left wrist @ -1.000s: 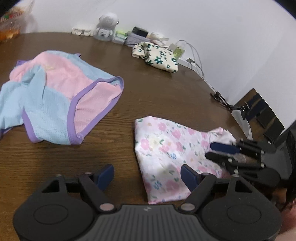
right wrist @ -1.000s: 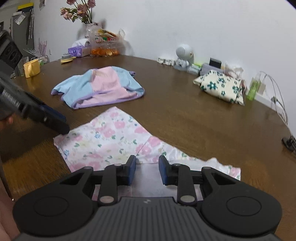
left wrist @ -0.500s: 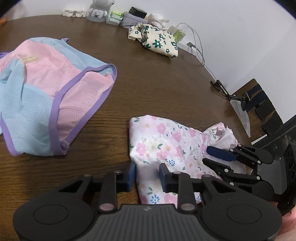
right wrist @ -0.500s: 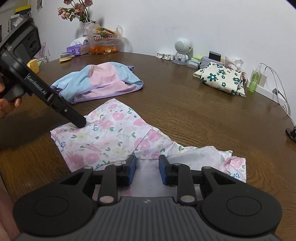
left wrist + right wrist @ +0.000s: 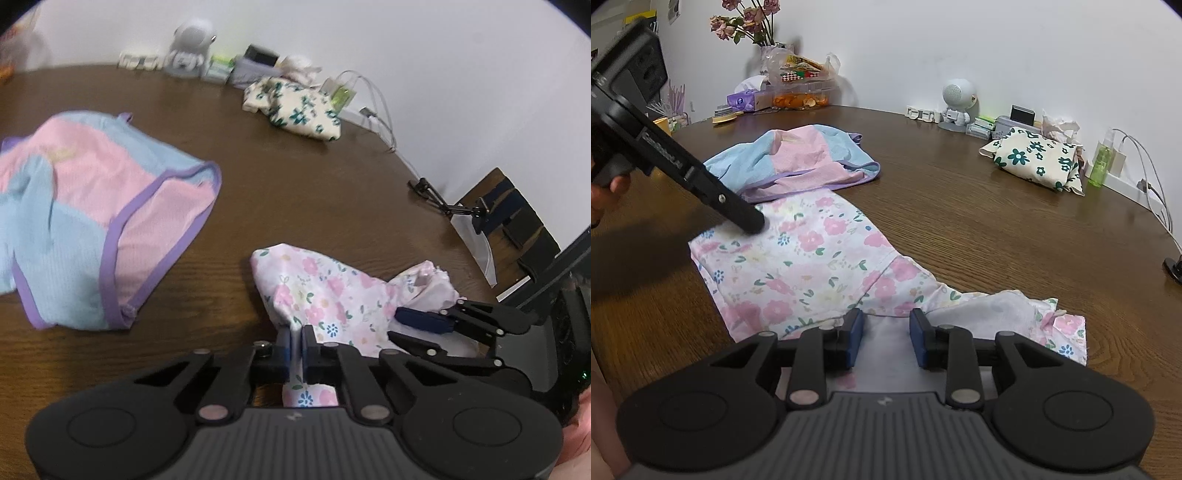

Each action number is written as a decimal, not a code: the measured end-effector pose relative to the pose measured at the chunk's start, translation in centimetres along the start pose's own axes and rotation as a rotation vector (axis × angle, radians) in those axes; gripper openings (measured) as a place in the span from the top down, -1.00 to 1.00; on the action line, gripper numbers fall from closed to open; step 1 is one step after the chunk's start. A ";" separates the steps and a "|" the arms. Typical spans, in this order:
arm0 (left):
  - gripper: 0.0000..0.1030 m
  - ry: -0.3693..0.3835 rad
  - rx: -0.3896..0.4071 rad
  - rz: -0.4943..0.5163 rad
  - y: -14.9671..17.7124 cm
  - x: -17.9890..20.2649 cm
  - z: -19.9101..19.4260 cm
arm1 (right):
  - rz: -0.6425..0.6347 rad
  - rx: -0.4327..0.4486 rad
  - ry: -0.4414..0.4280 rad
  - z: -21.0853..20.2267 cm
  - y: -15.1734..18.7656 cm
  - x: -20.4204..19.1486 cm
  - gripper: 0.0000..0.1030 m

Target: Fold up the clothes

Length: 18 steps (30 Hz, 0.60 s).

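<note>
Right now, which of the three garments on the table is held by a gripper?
The pink floral garment; the left gripper pinches its edge. The pink-and-blue one and green-flowered one lie untouched.

The garment (image 5: 812, 266) low in the frame is white with pink flowers, small blue blossoms and green leaves, while the one (image 5: 798, 162) behind it, left of centre, has pale blue and pink panels edged in purple. At the upper right, a cream cloth (image 5: 1034, 158) carries dark green flowers beside a translucent green bottle (image 5: 1102, 162). The table (image 5: 997, 229) is dark brown wood grain, the wall (image 5: 960, 44) white, and both grippers' fingers are black with blue pads (image 5: 855, 338).
</note>
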<state>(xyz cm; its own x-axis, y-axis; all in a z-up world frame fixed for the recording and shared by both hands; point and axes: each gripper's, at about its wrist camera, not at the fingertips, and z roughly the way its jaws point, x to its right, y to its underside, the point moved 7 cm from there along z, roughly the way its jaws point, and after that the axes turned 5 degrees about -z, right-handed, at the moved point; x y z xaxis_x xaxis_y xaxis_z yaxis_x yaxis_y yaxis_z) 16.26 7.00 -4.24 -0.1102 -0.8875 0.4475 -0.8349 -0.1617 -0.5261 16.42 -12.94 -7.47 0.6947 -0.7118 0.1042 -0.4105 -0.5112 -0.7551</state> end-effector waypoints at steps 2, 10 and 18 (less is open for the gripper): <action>0.92 -0.005 0.014 0.028 -0.2 0.4 -0.4 | 0.003 0.000 -0.002 0.0 -0.1 0.0 0.44; 0.92 -0.063 0.051 0.136 -1.4 1.4 -1.5 | -0.022 0.063 -0.030 -3.1 -1.5 1.3 0.44; 0.92 -0.093 0.038 0.221 -1.7 2.4 -1.6 | -0.350 0.046 -0.253 -2.1 -4.0 -1.0 -0.33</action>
<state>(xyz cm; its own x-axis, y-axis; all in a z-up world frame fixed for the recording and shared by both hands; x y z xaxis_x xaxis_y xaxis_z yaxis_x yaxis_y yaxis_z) 16.58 5.82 -1.08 -0.2362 -0.9387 0.2510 -0.7748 0.0260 -0.6317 16.15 -11.23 -3.19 0.9125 -0.3562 0.2012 -0.1023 -0.6748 -0.7309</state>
